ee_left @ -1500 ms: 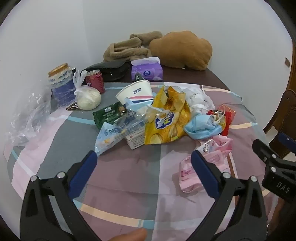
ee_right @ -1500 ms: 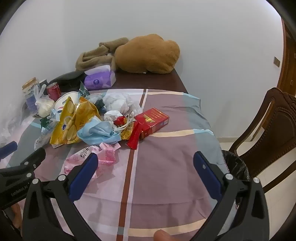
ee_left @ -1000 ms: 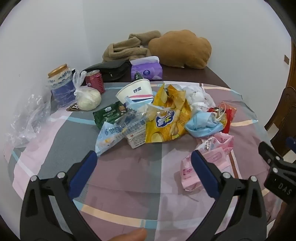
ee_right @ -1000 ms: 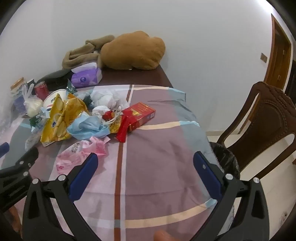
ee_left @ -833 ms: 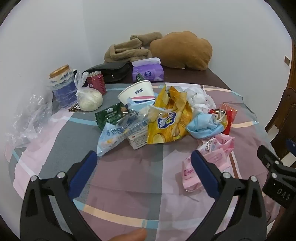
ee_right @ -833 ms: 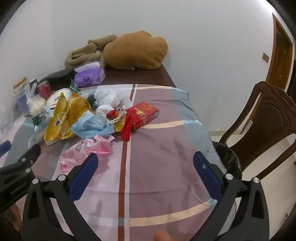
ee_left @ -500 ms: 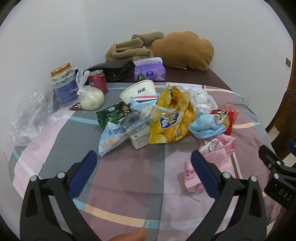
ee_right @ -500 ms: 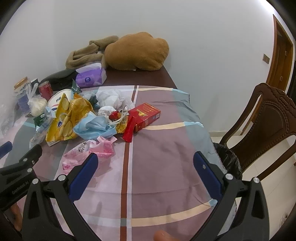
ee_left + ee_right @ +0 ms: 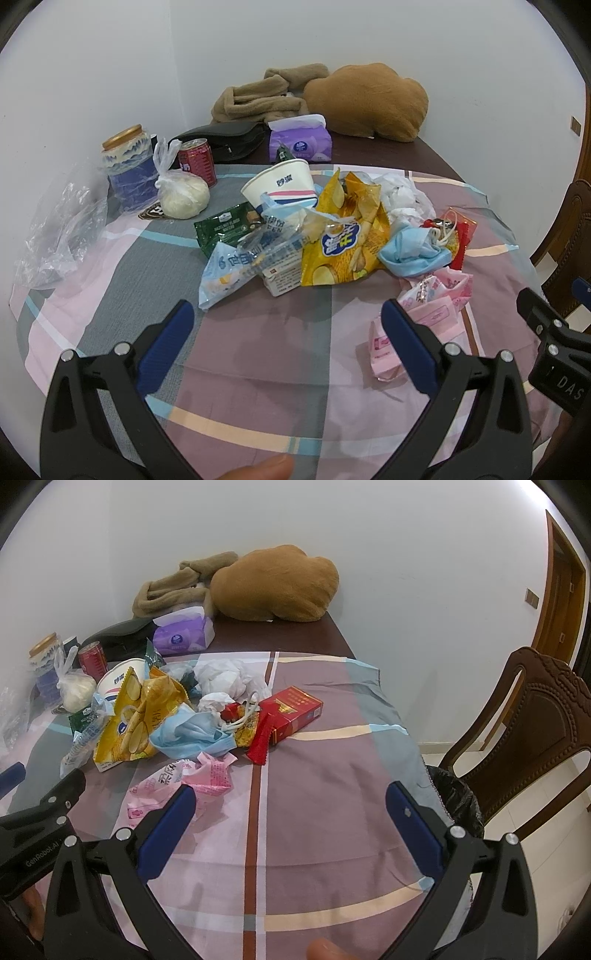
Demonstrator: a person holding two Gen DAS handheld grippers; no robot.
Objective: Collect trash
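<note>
From my remote station, the desk (image 9: 332, 812) fills the middle and lower part of both wrist views, covered by a plaid cloth in pink, mauve and grey. A carved wooden chair (image 9: 535, 731) stands at the right edge of the right wrist frame, and a bin lined with a black bag (image 9: 458, 801) sits between it and the desk edge. A brown cushion (image 9: 365, 99) and a folded tan blanket (image 9: 258, 96) lie at the top centre against the wall.

The left tongs (image 9: 284, 332) occupy the bottom of the left wrist frame, fingers spread wide with nothing between them. The right tongs (image 9: 288, 812) appear the same way in the right wrist frame: spread, holding nothing.

The trash pile sits mid-frame on the cloth. Its parts, in descending size:
- yellow chip bag (image 9: 343, 236), centre of the pile;
- blue face mask (image 9: 413, 251), just right of the chip bag, touching it;
- pink wrappers (image 9: 432, 299), lower right of the pile, nearest both tongs (partly behind the left tongs' right finger);
- paper cup (image 9: 284, 184), tipped on its side, upper centre;
- red box (image 9: 295, 709), right end of the pile;
- crumpled white tissue (image 9: 225, 679), behind the mask;
- green wafer packet (image 9: 225, 229), left side.

A purple tissue pack (image 9: 299, 142) and a red can (image 9: 197, 160) stand beyond the pile, upper left.
</note>
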